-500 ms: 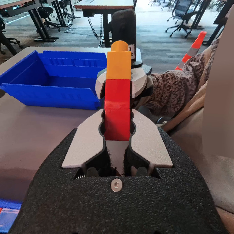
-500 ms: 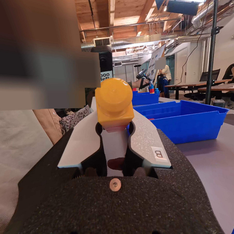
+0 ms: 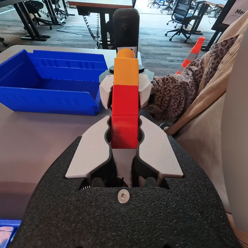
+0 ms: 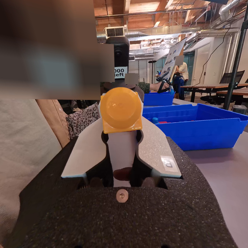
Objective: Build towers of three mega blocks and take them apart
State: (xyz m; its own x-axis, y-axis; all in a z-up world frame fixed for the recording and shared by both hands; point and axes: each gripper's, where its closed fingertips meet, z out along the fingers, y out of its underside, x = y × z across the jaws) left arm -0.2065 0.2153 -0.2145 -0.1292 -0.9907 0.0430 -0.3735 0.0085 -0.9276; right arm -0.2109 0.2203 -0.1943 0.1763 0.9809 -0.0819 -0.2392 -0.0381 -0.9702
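A tower of three blocks is held in the air between both grippers: a red block (image 3: 124, 132), a second red block (image 3: 124, 100) and an orange block (image 3: 126, 71) at the far end. My left gripper (image 3: 124, 118) is shut on the near red block. My right gripper (image 3: 124, 106) comes from the opposite end. Its fingers (image 3: 105, 94) press the sides of the middle red block, with the orange block between them. In the right wrist view the orange block (image 4: 120, 111) faces the camera stud first and hides the right gripper's (image 4: 120, 107) fingertips.
An empty blue bin (image 3: 47, 92) stands on the grey table (image 3: 40, 134) to the left. The right wrist view shows a blue bin (image 4: 201, 135) with loose blocks (image 4: 155, 120) and another bin (image 4: 158, 100) behind it. A person's clothing (image 3: 201, 107) is close on the right.
The tower stays joined and both grasps hold. In the right wrist view the orange block's stud now faces the camera more squarely and sits a little higher.
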